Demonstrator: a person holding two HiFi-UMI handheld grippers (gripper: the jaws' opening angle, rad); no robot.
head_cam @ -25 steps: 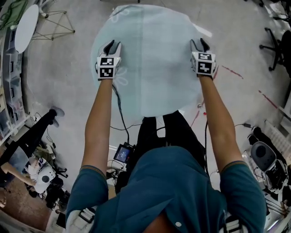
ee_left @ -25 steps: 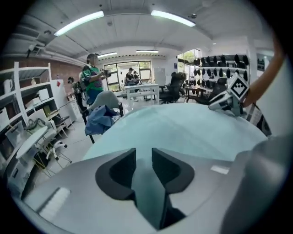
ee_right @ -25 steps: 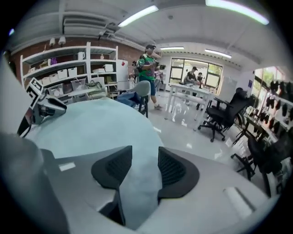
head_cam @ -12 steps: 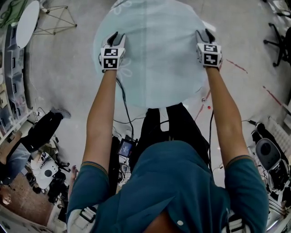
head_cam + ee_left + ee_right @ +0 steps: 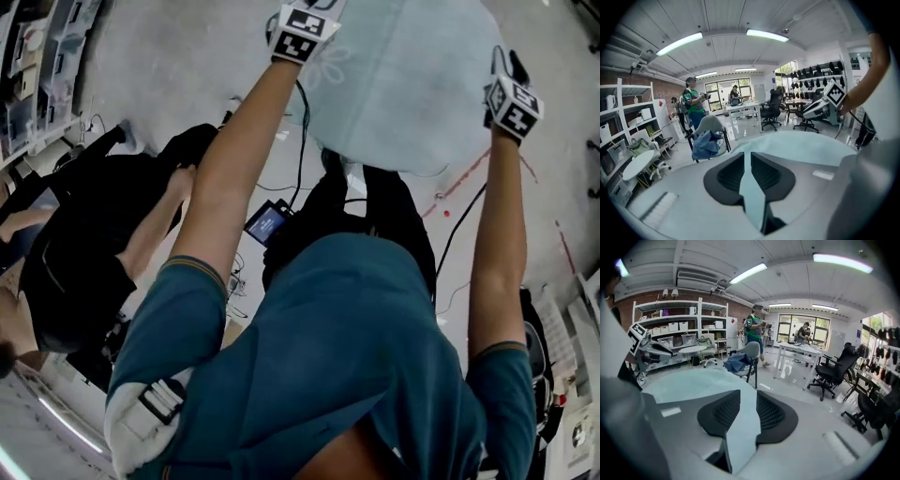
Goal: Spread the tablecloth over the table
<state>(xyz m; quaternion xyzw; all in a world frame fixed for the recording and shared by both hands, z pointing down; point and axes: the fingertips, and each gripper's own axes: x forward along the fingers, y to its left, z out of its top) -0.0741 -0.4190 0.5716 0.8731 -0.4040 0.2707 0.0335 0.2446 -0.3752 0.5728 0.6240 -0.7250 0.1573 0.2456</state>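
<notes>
The two gripper views open on a long workroom that the head view never shows: a vaulted white ceiling with strip lights, shelving against a brick wall, white desks, black office chairs, a standing person in a green top and a chair draped with blue cloth; the head view, looking steeply down, gives instead the grey floor and a person in black low at its left; the pale blue-green tablecloth is held up between the two grippers and bellies out ahead of them, its near edge hanging over the wearer's dark trousers; seen along the jaws it reads as a broad rounded sheet at jaw level, and what lies under it cannot be told; a teal shirt fills the lower head view, with bare forearms reaching up; the left gripper has its jaws closing to a narrow gap, pads pressed on a thin strip of the cloth, though from above only its marker cube shows at the top edge; the right gripper stands wider, its jaws closing on a thicker fold that fills the gap; each gripper view also catches the other gripper across the cloth; smallest, and seen from above only, are a lit screen among cables and red marks on the floor.
</notes>
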